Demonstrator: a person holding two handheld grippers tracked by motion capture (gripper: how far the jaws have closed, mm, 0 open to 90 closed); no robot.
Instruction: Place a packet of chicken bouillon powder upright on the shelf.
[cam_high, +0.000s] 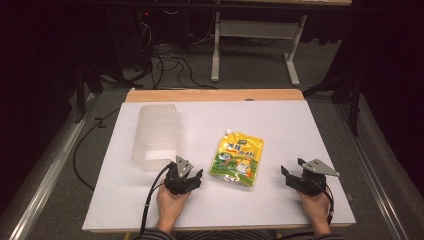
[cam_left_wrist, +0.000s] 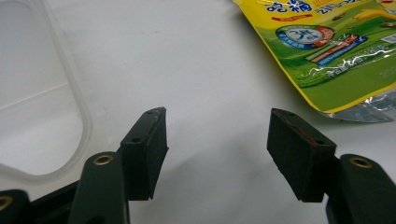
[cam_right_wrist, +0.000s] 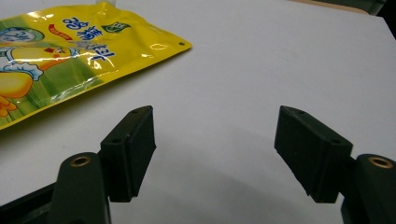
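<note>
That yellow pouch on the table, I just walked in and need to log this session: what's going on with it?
A person sits at a white table with a two-jaw gripper in each hand. The yellow pouch lies flat between them, untouched. The left gripper rests beside a clear plastic container, its jaws open and empty. The right gripper sits to the pouch's other side, also open with nothing between its jaws. Nothing has been picked up yet; the pouch is outside the container.

Your path is bare table (cam_high: 280, 130) on the right; the pouch (cam_high: 238, 159) and clear box (cam_high: 156, 135) block the middle and left.
</note>
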